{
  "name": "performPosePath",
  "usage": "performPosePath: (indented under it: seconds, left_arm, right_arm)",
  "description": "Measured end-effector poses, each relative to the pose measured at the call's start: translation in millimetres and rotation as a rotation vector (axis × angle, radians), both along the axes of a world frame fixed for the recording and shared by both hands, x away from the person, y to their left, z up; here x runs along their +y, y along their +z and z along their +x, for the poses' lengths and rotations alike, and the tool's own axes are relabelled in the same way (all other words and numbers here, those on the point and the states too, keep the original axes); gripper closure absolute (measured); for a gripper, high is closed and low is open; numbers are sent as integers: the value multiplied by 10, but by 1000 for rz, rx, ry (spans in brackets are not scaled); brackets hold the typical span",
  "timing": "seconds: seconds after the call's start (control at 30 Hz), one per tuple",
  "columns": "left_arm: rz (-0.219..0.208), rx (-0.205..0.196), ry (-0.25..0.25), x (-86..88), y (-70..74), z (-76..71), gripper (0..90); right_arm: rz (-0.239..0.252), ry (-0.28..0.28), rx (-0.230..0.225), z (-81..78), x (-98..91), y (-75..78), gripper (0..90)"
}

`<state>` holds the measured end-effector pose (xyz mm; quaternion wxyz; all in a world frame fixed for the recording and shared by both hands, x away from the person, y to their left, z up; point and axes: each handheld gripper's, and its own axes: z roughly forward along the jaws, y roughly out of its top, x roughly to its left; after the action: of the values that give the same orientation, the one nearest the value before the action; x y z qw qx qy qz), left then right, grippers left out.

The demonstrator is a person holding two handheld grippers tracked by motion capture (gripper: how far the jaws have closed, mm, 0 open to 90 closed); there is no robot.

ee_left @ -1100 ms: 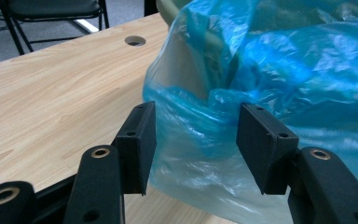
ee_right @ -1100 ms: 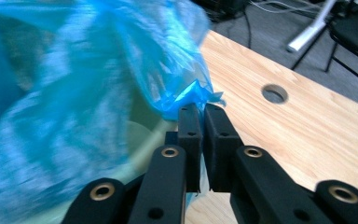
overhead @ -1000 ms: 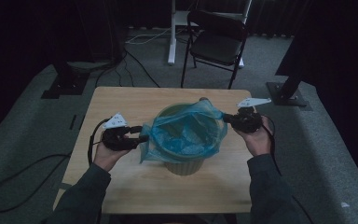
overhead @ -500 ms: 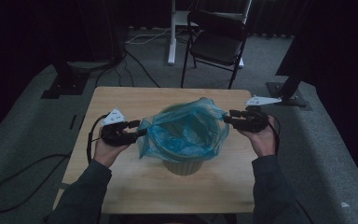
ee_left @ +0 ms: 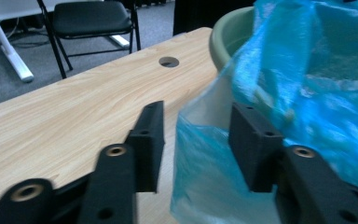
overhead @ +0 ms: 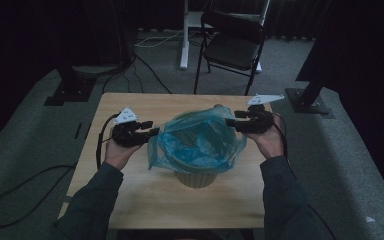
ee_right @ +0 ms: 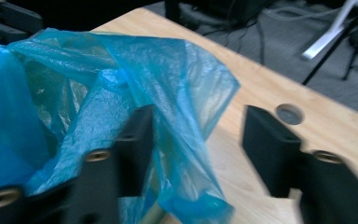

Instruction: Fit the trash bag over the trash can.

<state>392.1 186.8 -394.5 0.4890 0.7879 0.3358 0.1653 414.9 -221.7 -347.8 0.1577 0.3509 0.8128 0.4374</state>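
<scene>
A light wooden table point(overhead: 130, 195) with a round cable hole point(ee_left: 168, 61) stands on grey carpet point(overhead: 25, 145). Beyond its far edge sits a black folding chair point(overhead: 232, 47), beside a white metal desk leg point(overhead: 184, 35). Black stand bases point(overhead: 67, 90) rest at either side, and a black cable point(overhead: 10, 192) loops over the floor at left

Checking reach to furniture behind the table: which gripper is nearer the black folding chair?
Right. The right gripper sits at the blue bag's far-right edge, almost straight below the black folding chair in the high view. The left gripper is off to the bag's left.
</scene>
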Motion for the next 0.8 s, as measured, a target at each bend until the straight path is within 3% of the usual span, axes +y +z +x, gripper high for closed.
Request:
performPosePath:
  seconds: [0.03, 0.2, 0.27, 0.57, 0.8]
  left_arm:
    - [-5, 3, -2, -15, -4, 32, 618]
    - [-15, -4, -2, -83, 15, 112, 808]
    - [-21, -10, 3, -104, 39, 147, 862]
    - [-12, -30, 23, -237, 108, 273, 893]
    - [-1, -49, 45, -371, 157, 402, 895]
  right_arm:
    - [2, 0, 11, 23, 12, -8, 514]
    - [44, -13, 48, 151, 3, -38, 799]
    - [51, -43, 54, 175, -34, -25, 847]
    - [58, -98, 75, 239, -158, -32, 868]
    - [66, -153, 145, 330, -237, -202, 877]
